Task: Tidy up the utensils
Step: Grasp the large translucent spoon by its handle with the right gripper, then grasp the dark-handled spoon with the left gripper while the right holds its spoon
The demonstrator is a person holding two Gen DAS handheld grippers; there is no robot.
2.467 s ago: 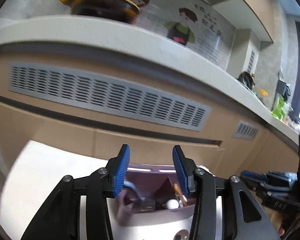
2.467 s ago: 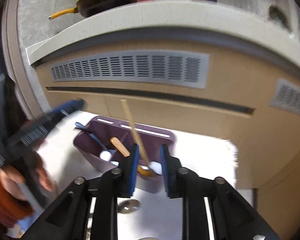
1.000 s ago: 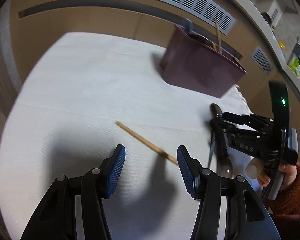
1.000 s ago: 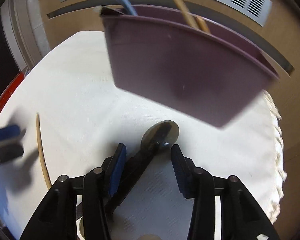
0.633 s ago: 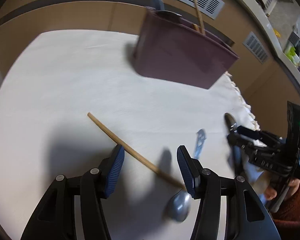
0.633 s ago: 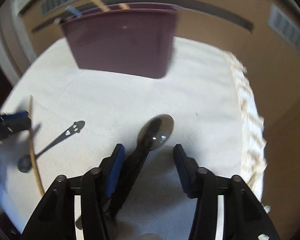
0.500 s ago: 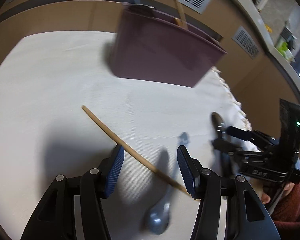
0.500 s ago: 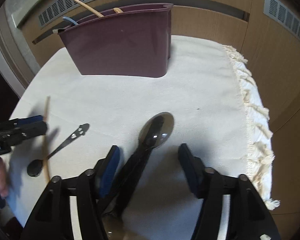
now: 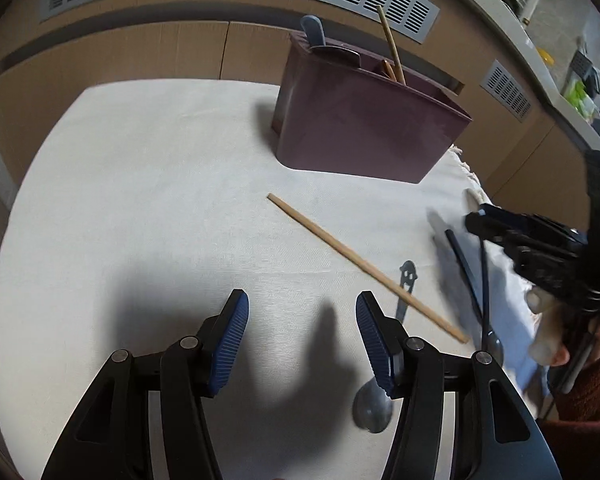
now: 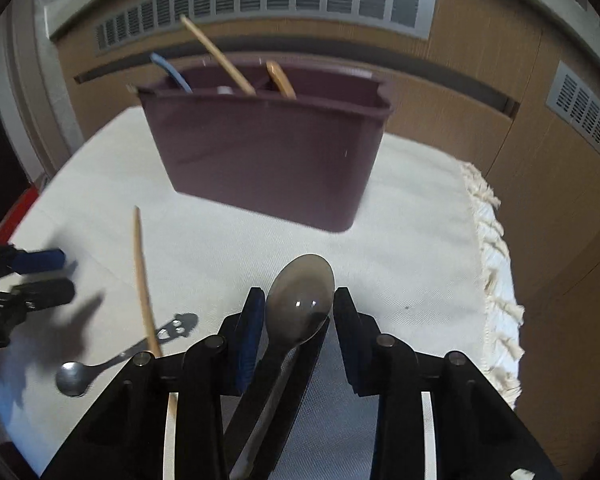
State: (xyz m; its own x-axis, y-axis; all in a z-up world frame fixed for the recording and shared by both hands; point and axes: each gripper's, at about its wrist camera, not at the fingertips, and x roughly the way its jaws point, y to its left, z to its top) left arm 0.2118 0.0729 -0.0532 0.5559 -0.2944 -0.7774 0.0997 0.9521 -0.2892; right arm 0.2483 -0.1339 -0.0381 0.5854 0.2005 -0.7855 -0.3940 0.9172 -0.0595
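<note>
Table (image 9: 120, 184) with a white cloth carries everything. The purple utensil caddy (image 10: 268, 160) stands at the far side, already holding a blue-handled piece, a wooden handle and one chopstick leaning out of the top.

Right claw (image 10: 298, 328): jaws have just been closing, now about half open around the large dark spoon (image 10: 300, 300). Bowl sits between the pads, handle runs back down through the claw toward the camera. Pads look close to the bowl edges, but I can't tell if they are actually pressing. In the left view the spoon's handle (image 9: 466, 268) is blurred and looks to be off the cloth, so it reads as carried, likely resting in the claw.

Key relation: the caddy is straight ahead of the right claw, well apart from it and higher in frame. The spoon's long axis already lines up with the claw's pointing direction, bowl end leading. My read: the next move is forward and up over the caddy rim, then tip the spoon in. The right hand is clearly the nearer one for that.

Left claw (image 9: 302, 340): wide open, empty, hovering over the cloth. The loose chopstick (image 9: 364, 266) lies diagonally just ahead and to its right, its near end crossing over the small steel spoon (image 9: 384, 384) with the smiley cutout handle. Both are still to be put away, and they are the left hand's nearest pickups.
</note>
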